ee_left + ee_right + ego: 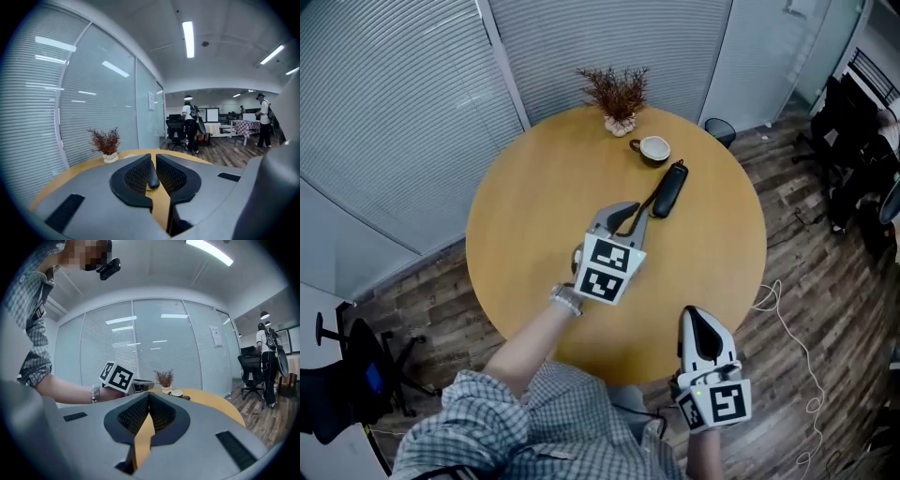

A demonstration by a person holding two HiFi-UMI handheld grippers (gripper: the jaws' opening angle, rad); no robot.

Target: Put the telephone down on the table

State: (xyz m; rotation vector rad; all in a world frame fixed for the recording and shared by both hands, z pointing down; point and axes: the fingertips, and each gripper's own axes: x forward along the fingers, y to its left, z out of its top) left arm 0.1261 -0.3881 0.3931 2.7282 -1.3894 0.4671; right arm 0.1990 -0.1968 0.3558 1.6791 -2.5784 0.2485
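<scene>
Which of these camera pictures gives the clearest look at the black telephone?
The head view: the whole telephone shows from above, beside the cup. The left gripper view shows only a thin dark end of it between its jaws; the right gripper view, a tiny dark speck far off.

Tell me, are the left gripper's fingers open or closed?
Closed: the left gripper has its fingers pinching the thin dark end of the telephone, with almost no gap.

At the bottom middle, the right hand-held gripper (149, 395) has its jaws pressed together, empty. Behind it, an arm (61, 390) from the left holds the other hand-held gripper (140, 386) over the yellow counter (213, 401), near a dried plant (164, 378) and a cup (176, 393).
</scene>
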